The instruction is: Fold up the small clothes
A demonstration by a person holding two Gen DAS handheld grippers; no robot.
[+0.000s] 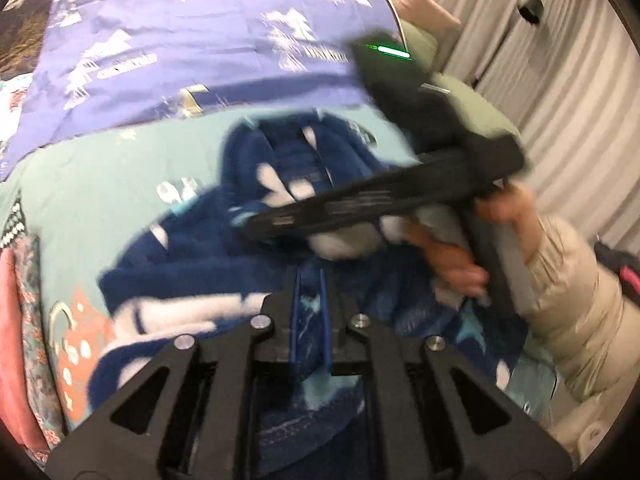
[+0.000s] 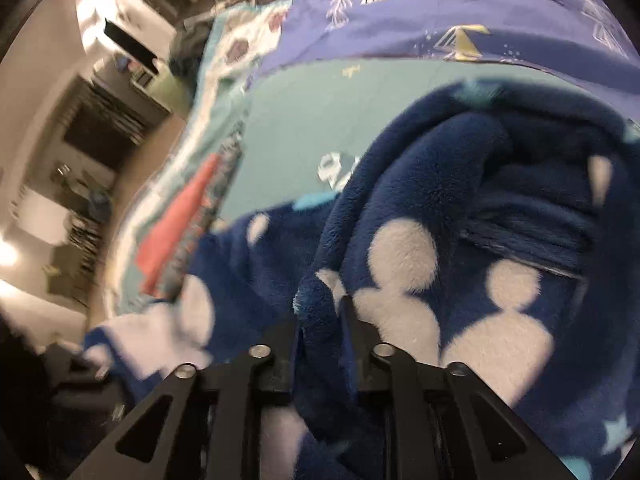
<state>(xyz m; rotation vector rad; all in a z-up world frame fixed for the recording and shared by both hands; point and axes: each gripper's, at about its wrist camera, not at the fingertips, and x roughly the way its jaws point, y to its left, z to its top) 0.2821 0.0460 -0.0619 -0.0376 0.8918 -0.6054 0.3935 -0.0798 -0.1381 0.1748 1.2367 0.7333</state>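
A navy fleece garment (image 1: 248, 184) with white blobs and pale blue stars lies bunched on the teal bed sheet (image 1: 100, 200). My left gripper (image 1: 311, 280) sits at its near edge, blue pads nearly together with a thin fold of the fleece pinched between them. In the right wrist view the same garment (image 2: 460, 184) fills the right half, rolled into thick folds. My right gripper (image 2: 322, 316) has a thick ridge of fleece clamped between its fingers. The right tool's black body (image 1: 400, 192) crosses the left wrist view, held by a hand (image 1: 452, 264) in a beige padded sleeve (image 1: 572, 300).
A purple duvet (image 1: 180, 40) printed with white boats covers the far part of the bed. A pink and patterned cloth (image 1: 16, 320) lies at the bed's left edge. Pale curtains (image 1: 560, 100) and a green pillow (image 1: 472, 100) are on the right. Dark shelving (image 2: 100, 132) stands beyond the bed.
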